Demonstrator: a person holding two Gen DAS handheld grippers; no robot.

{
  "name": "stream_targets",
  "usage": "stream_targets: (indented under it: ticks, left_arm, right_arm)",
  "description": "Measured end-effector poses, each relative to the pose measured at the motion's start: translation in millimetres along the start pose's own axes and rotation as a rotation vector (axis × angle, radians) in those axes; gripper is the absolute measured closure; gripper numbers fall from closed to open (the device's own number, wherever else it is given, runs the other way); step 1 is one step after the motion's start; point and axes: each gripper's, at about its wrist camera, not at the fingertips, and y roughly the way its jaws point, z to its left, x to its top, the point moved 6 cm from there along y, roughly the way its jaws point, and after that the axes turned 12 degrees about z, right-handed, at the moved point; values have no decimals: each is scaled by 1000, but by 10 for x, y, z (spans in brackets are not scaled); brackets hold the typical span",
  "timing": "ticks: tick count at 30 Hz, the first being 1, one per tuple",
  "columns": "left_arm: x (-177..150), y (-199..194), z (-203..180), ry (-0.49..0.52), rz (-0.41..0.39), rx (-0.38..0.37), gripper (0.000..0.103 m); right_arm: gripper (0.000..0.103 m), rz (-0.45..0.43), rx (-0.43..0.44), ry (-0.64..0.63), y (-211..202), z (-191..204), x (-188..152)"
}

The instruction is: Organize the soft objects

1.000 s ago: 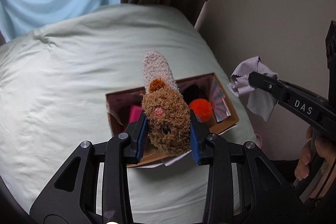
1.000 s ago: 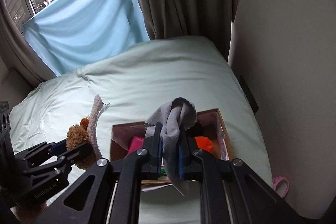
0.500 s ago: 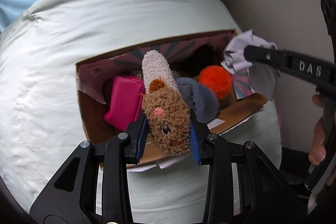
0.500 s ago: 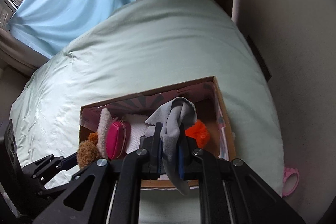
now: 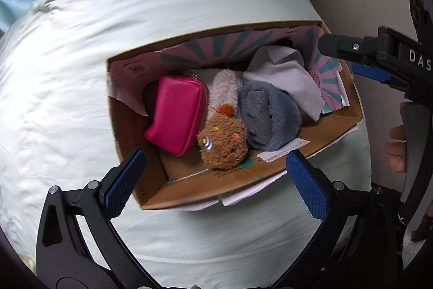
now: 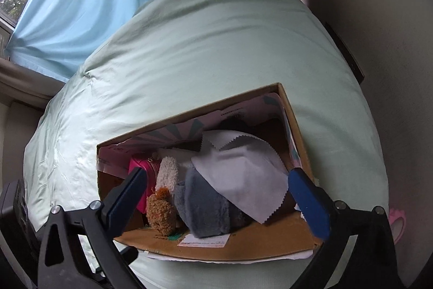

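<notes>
Opening now, both jaws spread empty: left gripper [image 5: 213, 180] has dropped the brown plush [image 5: 223, 141], right gripper [image 6: 216, 197] the grey cloth [image 6: 243, 172], inside the cardboard box [image 5: 205, 186] (both deposits judged done).

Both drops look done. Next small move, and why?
Probably lift both grippers straight up out of the box. The left gripper is opening with nothing between its pads; the brown plush lies inside beside the pink pouch. The right gripper is opening too, the pale cloth draped over the grey towel.
</notes>
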Motion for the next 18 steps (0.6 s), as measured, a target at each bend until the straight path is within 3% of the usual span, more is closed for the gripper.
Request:
stream_targets:
  ticks: [11, 18]
  left_arm:
    - [-100, -780, 76, -3, -91, -20, 0]
    - [-353, -1740, 481, -93, -234, -31, 0]
  right_arm:
    - [0, -38, -32, -39, -476, 266, -110]
    - [0, -127, -47, -166, -1203, 949, -296]
